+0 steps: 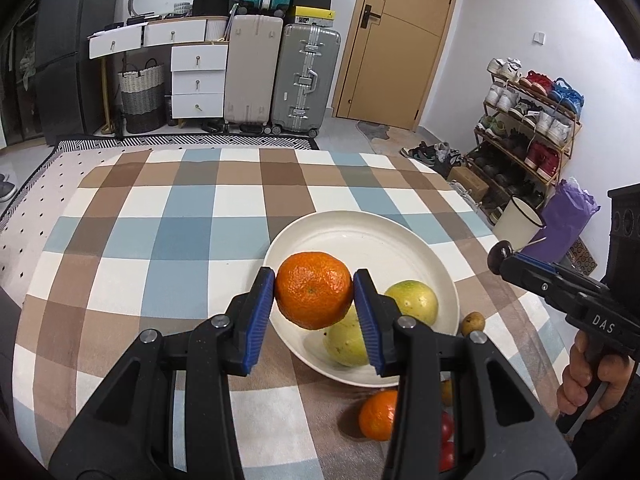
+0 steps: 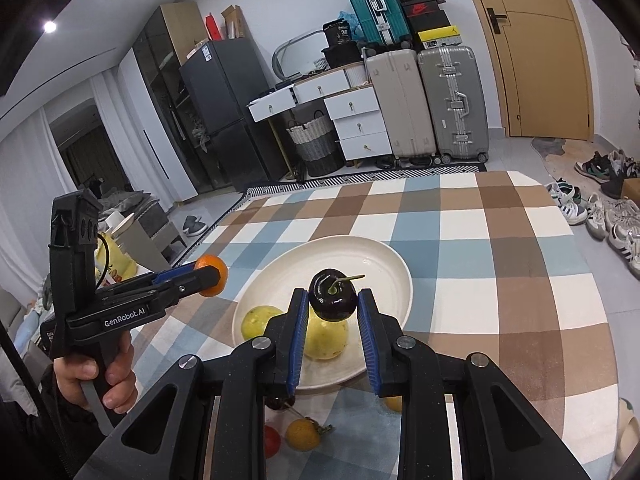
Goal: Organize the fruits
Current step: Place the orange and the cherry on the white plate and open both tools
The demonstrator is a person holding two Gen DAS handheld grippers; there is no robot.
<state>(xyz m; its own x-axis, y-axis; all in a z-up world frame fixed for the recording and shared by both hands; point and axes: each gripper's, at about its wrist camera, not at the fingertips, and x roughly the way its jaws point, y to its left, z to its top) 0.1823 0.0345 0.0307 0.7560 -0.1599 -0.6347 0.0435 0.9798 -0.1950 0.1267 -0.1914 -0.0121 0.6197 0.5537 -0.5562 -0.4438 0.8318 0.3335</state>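
My left gripper (image 1: 314, 280) is shut on an orange mandarin (image 1: 312, 300), held above the near left rim of a white plate (image 1: 360, 236). Two yellow-green fruits (image 1: 414, 300) (image 1: 346, 340) lie in the plate. In the right wrist view my right gripper (image 2: 332, 298) is shut on a dark cherry (image 2: 332, 300) with a green stem, over the plate (image 2: 376, 264) and above a yellow-green fruit (image 2: 326, 340). The left gripper (image 2: 208, 276) with its mandarin (image 2: 214, 276) shows at the left, held by a hand (image 2: 100, 376).
Loose fruit lies on the checked cloth (image 1: 160, 240) near the plate's front: another mandarin (image 1: 378, 416), red tomatoes (image 1: 446, 428), a small brown fruit (image 1: 473, 323), a second cherry (image 2: 280, 402) and a yellow-orange fruit (image 2: 304, 434). Suitcases, drawers and a shoe rack stand beyond the table.
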